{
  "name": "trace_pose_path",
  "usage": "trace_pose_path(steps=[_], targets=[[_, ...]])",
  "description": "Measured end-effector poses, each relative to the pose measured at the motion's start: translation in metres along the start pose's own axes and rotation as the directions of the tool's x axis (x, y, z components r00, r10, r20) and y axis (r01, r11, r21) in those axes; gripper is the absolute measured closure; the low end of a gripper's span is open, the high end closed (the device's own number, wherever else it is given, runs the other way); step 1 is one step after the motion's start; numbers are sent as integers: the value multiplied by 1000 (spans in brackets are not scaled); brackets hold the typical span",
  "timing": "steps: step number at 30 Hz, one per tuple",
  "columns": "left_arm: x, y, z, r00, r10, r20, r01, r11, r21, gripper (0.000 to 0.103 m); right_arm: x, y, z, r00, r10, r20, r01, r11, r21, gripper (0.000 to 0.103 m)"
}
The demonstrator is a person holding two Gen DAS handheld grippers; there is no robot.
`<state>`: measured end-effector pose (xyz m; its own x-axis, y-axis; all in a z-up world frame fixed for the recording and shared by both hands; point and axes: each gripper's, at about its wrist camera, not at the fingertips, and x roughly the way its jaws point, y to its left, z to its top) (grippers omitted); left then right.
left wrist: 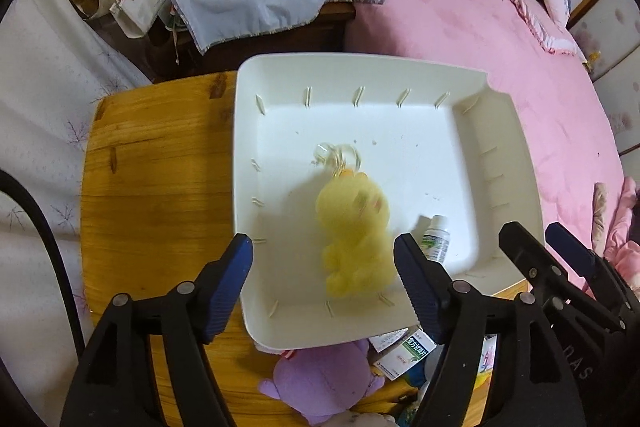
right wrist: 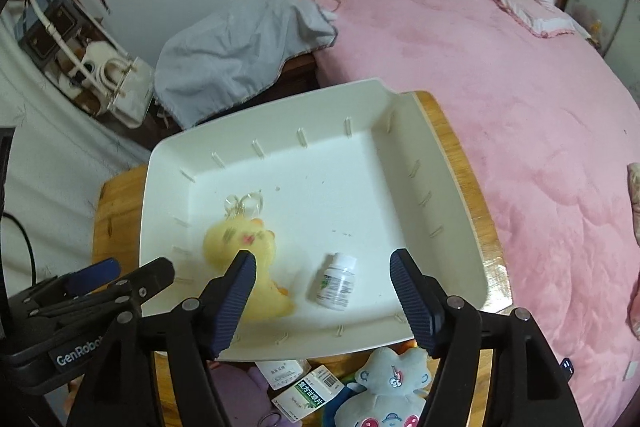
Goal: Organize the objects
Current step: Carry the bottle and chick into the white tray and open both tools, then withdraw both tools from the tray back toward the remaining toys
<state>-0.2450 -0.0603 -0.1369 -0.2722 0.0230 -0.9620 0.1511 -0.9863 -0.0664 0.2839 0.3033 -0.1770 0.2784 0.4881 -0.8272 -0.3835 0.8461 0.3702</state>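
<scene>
Two items lie in white tray (left wrist: 248, 187) on wood table (left wrist: 152, 187): yellow plush toy (left wrist: 354, 227) w/ key ring, blurred in both views, and small white pill bottle (right wrist: 337, 281) on its side, just right of the toy, not touching. Left claw (left wrist: 324, 287) released, fingers apart above the toy, nothing pressed betw. them. Right claw (right wrist: 322, 303) also released, fingers spread either side of bottle, no contact seen. Both claws point down into near part of tray. Outside tray, at near table edge: purple plush (left wrist: 320, 383), grey-blue plush (right wrist: 384, 391), green-and-white medicine box (right wrist: 308, 393), a 2nd white box half hidden under tray rim. Pink bed (right wrist: 520, 107) to right, touching or just beside table; can't tell which.
</scene>
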Motion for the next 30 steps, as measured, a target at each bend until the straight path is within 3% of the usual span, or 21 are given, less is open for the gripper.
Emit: trace_pose_path(steps=[11,20,23,26,30], targets=[[-51,2,-13,995,-39,96,40,999,-9,26,-48,3,-8,994,-6,109,0,999,50,33],[-105,8,-41,977,-77,199,84,996,-24,26,-97,2,-29,978,6,207,-23,997,80,33],[-119,4,-54,973,-108,205,113,994,-12,22,-116,1,-40,969,13,247,-35,996,83,32],[-128,-2,-69,971,-138,197,138,990,13,22,-135,0,-54,958,21,285,-47,996,82,23],[-136,-8,-90,968,-161,195,162,987,12,22,-155,-4,-74,945,24,326,-54,995,80,22]])
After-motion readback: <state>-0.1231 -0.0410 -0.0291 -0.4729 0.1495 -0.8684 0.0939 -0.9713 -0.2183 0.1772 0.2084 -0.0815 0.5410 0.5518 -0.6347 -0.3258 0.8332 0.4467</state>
